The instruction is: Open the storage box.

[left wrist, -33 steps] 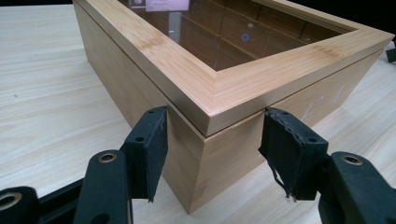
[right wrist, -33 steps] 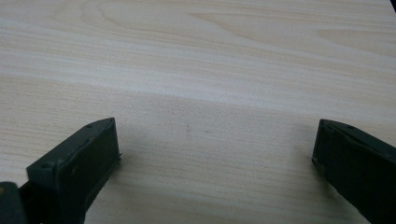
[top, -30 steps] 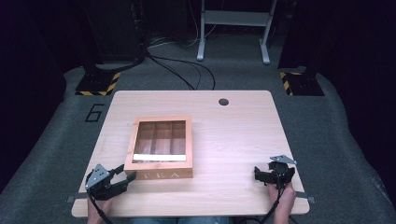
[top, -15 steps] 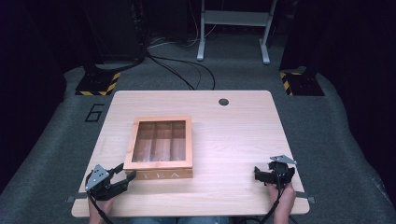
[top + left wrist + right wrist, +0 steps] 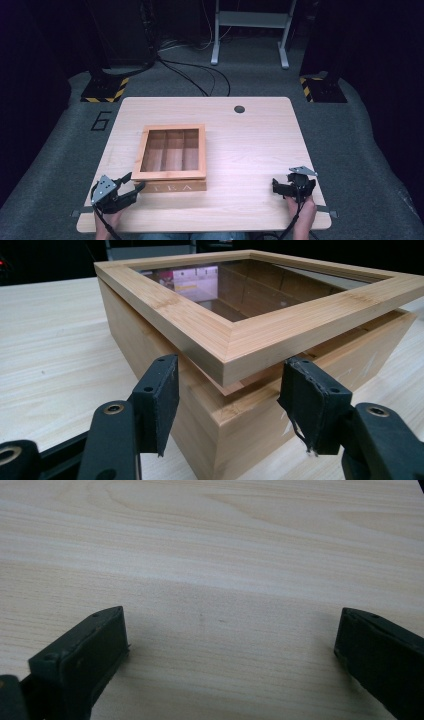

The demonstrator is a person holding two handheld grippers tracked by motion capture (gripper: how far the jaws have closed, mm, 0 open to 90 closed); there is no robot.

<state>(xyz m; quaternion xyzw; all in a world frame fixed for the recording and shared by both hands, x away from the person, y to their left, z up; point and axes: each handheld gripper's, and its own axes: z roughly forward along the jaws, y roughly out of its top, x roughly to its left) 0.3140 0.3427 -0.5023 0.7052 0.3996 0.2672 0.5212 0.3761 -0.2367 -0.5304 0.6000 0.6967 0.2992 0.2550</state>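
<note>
Wooden tea box corner between wide left gripper, seemingly untouched, right gripper wide, well apart

The lid of the wooden tea box now sits a little more up and back than before, with a small gap under its front corner. The left gripper is a tiny bit closer to that corner.

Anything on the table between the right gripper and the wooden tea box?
No. In the high view, only bare light wooden tabletop separates the right gripper from the glass-lidded wooden tea box.
</note>
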